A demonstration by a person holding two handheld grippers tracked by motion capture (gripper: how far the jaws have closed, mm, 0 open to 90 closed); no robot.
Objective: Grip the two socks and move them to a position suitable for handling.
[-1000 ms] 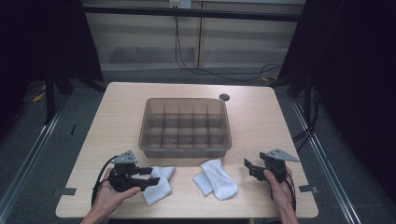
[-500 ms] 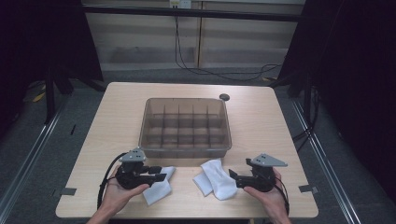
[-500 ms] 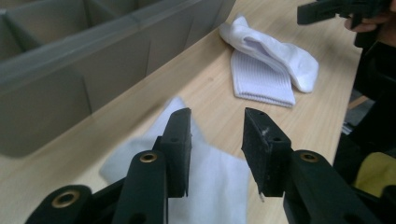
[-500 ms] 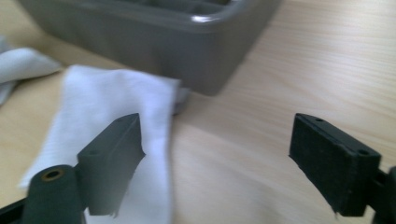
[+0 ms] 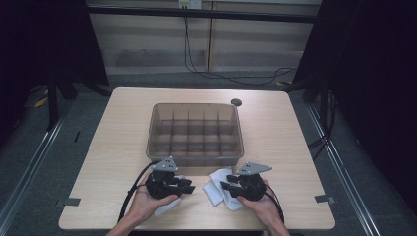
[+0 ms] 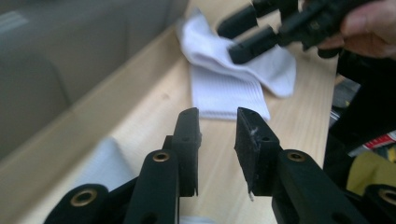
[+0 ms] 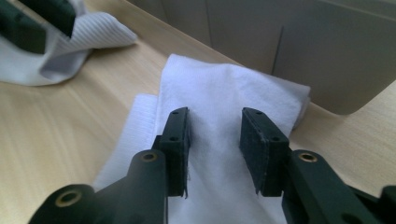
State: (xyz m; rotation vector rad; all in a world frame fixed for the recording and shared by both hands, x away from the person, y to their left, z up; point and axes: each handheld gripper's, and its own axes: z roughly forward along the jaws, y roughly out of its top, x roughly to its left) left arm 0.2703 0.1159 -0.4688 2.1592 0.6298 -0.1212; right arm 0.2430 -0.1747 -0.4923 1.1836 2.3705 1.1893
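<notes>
Two white socks lie on the table in front of the bin. The left sock is partly under my left gripper, which is open and holds nothing; in its own view the jaws point over bare wood towards the right sock. My right gripper is open just above the right sock, with a jaw on either side of its cloth. The two grippers face each other. The left sock shows far off in the right gripper view.
A clear brown bin with several divided compartments stands mid-table, just behind the socks; its wall is close to the right gripper. A small dark disc lies behind the bin. Cables trail from both grippers towards the table's front edge.
Both grippers have moved inward towards each other. The right one came from the table's right side to over the right sock; the left one slid right over the left sock.
</notes>
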